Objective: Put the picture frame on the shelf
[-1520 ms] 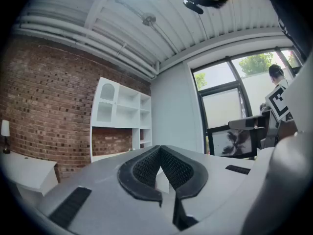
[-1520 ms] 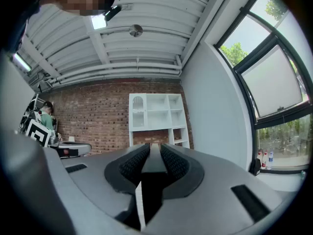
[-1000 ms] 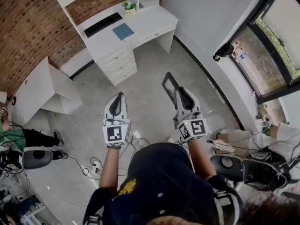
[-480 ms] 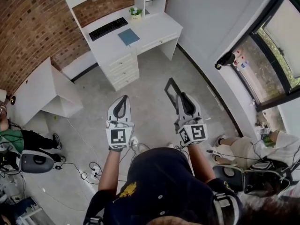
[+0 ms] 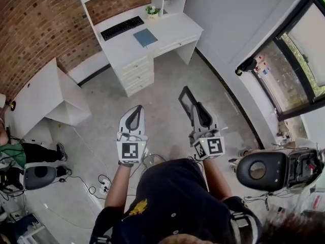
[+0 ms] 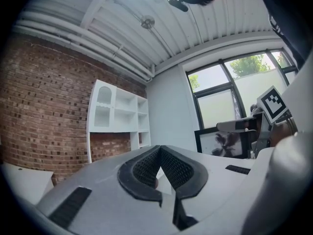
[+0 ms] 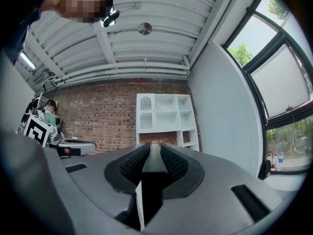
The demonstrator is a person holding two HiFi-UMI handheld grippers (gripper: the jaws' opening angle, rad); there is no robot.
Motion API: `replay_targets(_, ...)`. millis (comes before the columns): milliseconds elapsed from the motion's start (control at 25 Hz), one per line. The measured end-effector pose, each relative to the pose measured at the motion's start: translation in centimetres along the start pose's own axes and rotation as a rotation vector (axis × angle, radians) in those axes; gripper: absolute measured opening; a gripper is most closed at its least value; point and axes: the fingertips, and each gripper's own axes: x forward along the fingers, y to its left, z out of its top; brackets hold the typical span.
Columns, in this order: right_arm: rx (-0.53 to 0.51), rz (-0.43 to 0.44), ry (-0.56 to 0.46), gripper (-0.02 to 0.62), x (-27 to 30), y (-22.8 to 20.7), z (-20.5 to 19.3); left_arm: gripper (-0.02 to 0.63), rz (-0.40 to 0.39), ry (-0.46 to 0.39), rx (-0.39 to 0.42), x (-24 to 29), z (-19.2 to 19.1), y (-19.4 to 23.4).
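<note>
Right gripper (image 5: 198, 108) is clamped on the picture frame (image 5: 186, 98), a thin, rigid, black-rimmed panel held edge-on. Left gripper (image 5: 137, 110) is closed and empty. Judged step: carry. The frame is well apart from the white, box-compartmented shelf (image 7: 166, 114) against the rough brick wall (image 7: 98, 116). Next move: approach and lift level to an open bay.
</note>
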Motion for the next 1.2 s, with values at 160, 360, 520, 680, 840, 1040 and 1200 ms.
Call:
replay_targets(160, -0.037, 0.036, 0.025, 0.066, 1.5, 1.6, -0.5, 0.017, 0.003, 0.035, -0.010, 0.2, -1.4, 2.0)
replay_targets(360, -0.053, 0.032, 0.024, 0.066, 4.5, 1.4, 0.2, 0.017, 0.008, 0.039, -0.019, 2.7, -1.0, 4.5)
replay_targets(520, -0.053, 0.016, 0.020, 0.066, 7.3, 0.1, 0.1, 0.017, -0.006, 0.033, -0.009, 5.2, -1.2, 5.7)
replay_targets(680, -0.046, 0.023, 0.017, 0.066, 11.0, -2.2, -0.5, 0.017, 0.001, 0.028, -0.022, 9.4, -1.9, 6.7)
replay_targets(840, -0.037, 0.036, -0.001, 0.066, 14.9, -4.7, -1.1, 0.017, 0.001, 0.043, -0.009, 14.4, -3.2, 7.3)
replay_targets(1040, -0.023, 0.063, -0.012, 0.066, 19.6, -8.6, -0.4, 0.017, -0.005, 0.025, -0.013, 20.5, -2.6, 7.3)
replay_targets(1200, 0.004, 0.090, 0.002, 0.066, 25.4, -12.8, -0.1, 0.017, 0.034, 0.052, -0.017, 27.3, -1.9, 9.4)
